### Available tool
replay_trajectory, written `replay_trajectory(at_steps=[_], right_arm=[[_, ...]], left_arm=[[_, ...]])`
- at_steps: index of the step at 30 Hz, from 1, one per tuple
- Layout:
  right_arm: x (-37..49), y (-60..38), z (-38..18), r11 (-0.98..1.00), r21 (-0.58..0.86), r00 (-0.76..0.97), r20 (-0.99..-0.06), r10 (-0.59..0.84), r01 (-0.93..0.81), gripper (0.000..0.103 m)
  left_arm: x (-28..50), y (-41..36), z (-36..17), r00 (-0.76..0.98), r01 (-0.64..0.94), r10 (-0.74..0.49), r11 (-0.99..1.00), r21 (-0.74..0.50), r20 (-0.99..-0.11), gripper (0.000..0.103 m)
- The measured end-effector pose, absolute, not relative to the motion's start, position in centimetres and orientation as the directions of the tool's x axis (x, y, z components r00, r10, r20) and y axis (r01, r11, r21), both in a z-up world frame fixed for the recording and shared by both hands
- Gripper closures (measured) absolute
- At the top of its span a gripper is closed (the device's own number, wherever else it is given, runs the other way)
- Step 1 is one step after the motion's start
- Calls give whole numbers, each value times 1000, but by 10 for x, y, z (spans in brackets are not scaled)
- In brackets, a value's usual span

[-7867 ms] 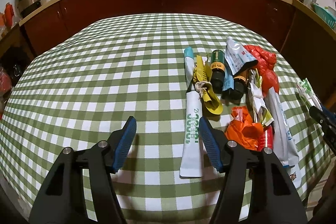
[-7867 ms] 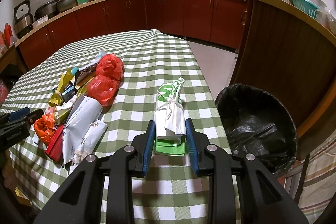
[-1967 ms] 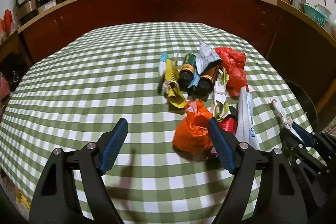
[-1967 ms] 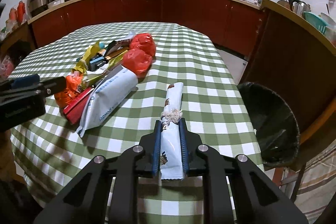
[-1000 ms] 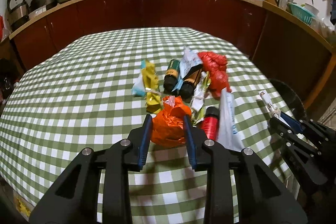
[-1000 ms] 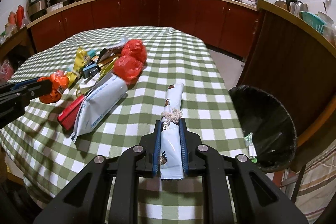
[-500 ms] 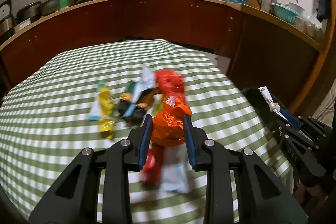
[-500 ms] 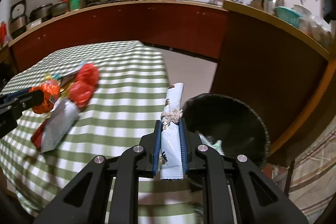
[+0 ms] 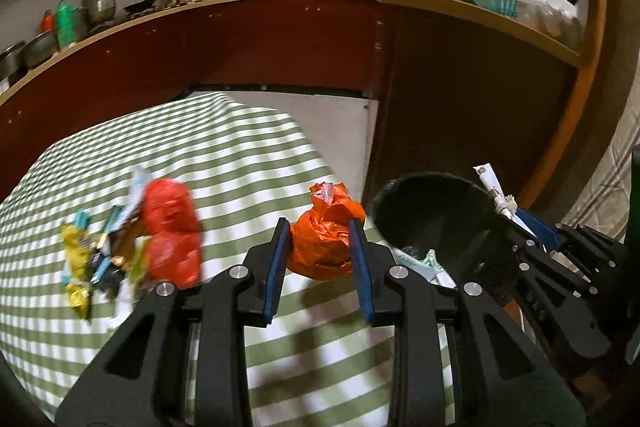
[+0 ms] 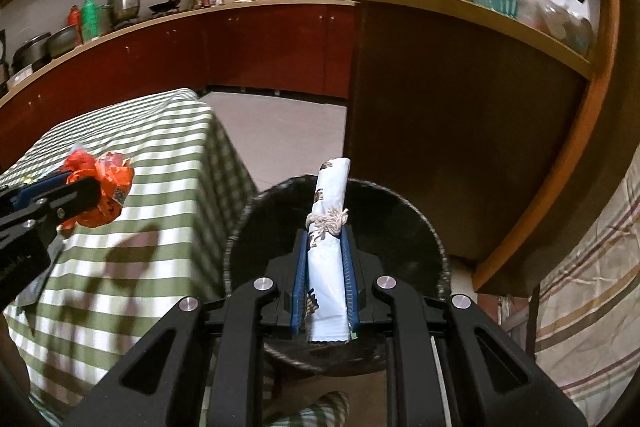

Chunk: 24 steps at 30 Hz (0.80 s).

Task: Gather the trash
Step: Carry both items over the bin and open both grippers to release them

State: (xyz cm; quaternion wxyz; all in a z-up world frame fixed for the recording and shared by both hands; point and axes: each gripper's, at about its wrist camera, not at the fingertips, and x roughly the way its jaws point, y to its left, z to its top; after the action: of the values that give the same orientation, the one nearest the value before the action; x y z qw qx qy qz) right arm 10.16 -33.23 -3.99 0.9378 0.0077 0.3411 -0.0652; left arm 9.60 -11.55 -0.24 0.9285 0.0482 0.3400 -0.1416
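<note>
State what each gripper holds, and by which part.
Left gripper: orange bag, by its sides. Right gripper: white rolled packet, below its string tie.

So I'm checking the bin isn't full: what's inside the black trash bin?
In the trash bin, a green-and-white wrapper lies near its rim; the grippers hide the rest of the dark interior.

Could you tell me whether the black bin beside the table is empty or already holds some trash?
Not empty: the left wrist view shows pale wrappers lying inside the black bin.
</note>
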Motion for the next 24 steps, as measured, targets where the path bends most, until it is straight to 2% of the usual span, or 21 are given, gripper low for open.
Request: replay_trajectory(at_steps=[24], right_arm=[[121, -385, -61, 980, 48, 739, -664, -114, 194, 86]], left_arm=[[133, -200, -32, 667, 364, -230, 930, 41, -709, 73]])
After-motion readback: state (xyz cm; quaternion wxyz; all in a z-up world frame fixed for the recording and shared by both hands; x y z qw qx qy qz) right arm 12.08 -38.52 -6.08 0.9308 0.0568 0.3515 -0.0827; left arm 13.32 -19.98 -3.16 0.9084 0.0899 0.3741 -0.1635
